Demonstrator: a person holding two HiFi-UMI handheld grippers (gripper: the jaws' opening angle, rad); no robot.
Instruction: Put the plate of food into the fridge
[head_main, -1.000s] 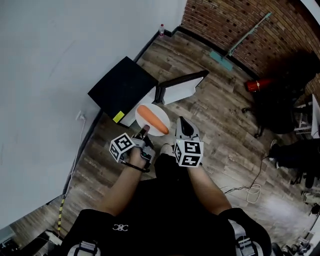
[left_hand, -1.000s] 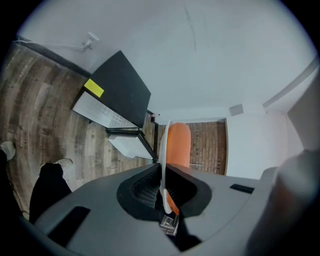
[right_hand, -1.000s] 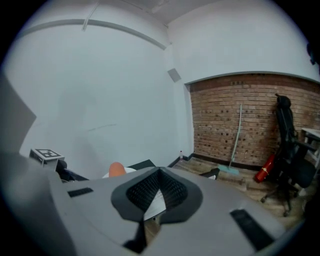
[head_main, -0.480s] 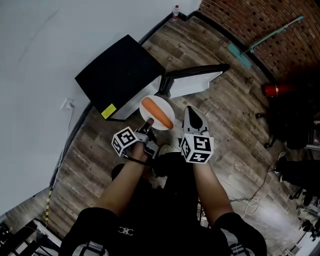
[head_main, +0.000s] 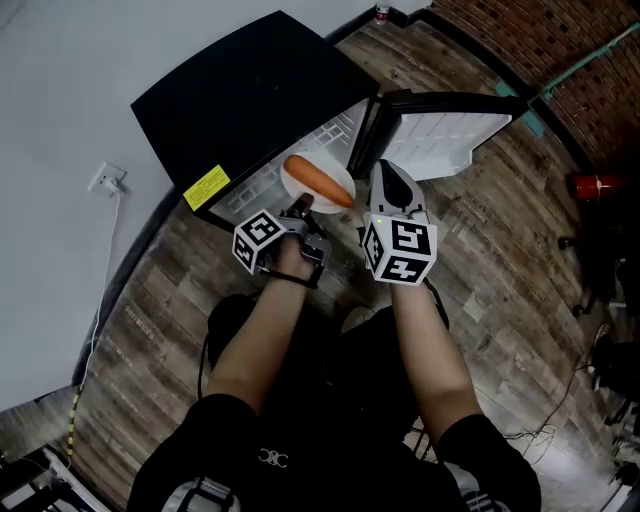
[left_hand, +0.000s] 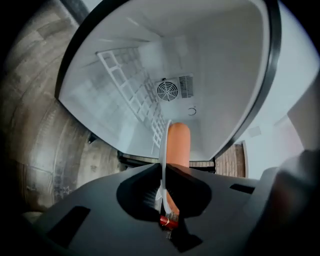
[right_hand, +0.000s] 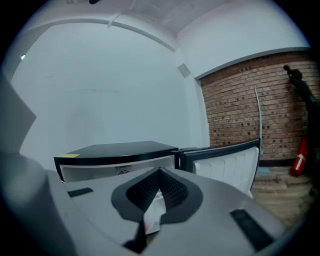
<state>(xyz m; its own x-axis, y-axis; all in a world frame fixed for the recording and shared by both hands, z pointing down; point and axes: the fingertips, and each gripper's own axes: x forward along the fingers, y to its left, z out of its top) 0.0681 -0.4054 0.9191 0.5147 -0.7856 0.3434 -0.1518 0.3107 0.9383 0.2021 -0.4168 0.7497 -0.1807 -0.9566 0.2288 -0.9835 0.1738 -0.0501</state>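
Note:
A white plate (head_main: 322, 190) carrying a long orange sausage (head_main: 318, 178) hangs just in front of the open black fridge (head_main: 240, 95). My left gripper (head_main: 303, 206) is shut on the plate's near rim. In the left gripper view the plate (left_hand: 163, 145) stands edge-on between the jaws, the sausage (left_hand: 178, 145) beside it, and the white fridge interior (left_hand: 210, 75) lies straight ahead. My right gripper (head_main: 389, 172) hovers beside the plate, near the fridge door (head_main: 450, 125). Its jaws are shut and it touches neither the plate nor the door.
Inside the fridge are a wire shelf (left_hand: 131, 95) and a round fan grille (left_hand: 167, 91). The door (right_hand: 227, 164) swings out to the right. A brick wall (right_hand: 240, 105) and a red fire extinguisher (right_hand: 300, 157) stand farther right. The floor (head_main: 160, 300) is wood plank.
Both grippers and the plate have come closer to the fridge. The plate now hangs at the fridge's open front. The left grip on the rim is unchanged.

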